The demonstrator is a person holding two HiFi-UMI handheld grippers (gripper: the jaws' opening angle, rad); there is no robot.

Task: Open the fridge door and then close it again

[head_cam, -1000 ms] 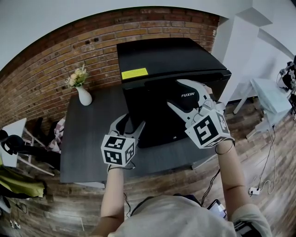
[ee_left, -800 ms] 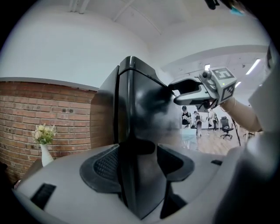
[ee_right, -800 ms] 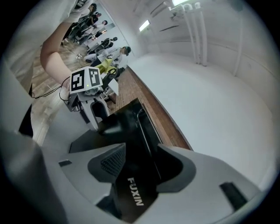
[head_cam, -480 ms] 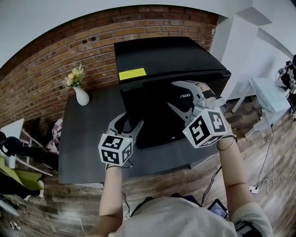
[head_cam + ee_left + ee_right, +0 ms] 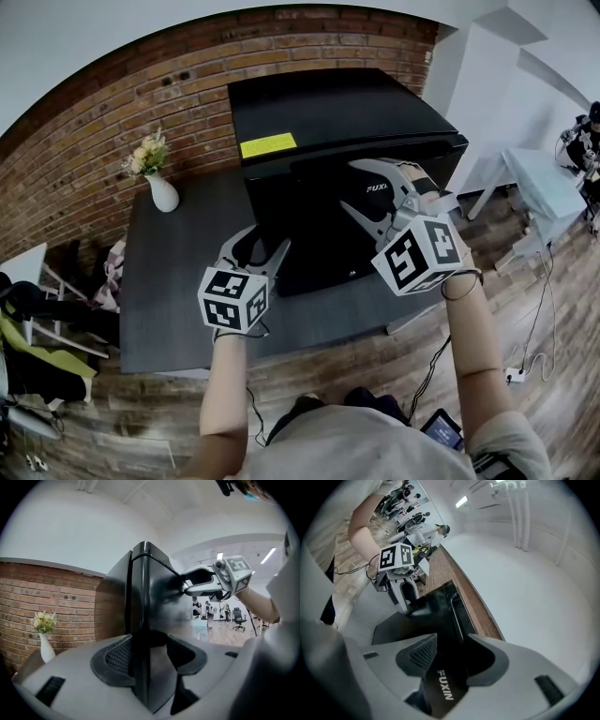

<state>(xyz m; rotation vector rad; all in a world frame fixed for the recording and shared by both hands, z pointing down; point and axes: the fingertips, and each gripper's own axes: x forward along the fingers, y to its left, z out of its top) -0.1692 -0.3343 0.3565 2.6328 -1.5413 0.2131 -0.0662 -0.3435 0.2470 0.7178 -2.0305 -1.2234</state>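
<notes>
A small black fridge [image 5: 328,108] with a yellow label [image 5: 268,145] stands on a dark table [image 5: 178,281]. Its door [image 5: 319,248], marked FUXIN [image 5: 444,691], looks closed. My right gripper [image 5: 349,187] sits astride the door's top edge near the logo. Its jaws have just been closing with the edge [image 5: 454,634] between them, and I see no firm pinch. My left gripper [image 5: 265,246] stands open astride the door's left vertical edge [image 5: 140,620]. Its jaws have just been closing slightly. Each gripper shows in the other's view: the right gripper [image 5: 206,581], the left gripper [image 5: 401,581].
A white vase [image 5: 161,192] with flowers stands on the table left of the fridge, before a brick wall [image 5: 84,159]. A white table [image 5: 548,183] stands at the right. Chairs [image 5: 56,328] are at the left, and cables [image 5: 539,328] lie on the wood floor.
My right gripper has rolled a little and its jaws have narrowed around the door's top edge. The left gripper has stayed at the door's left edge.
</notes>
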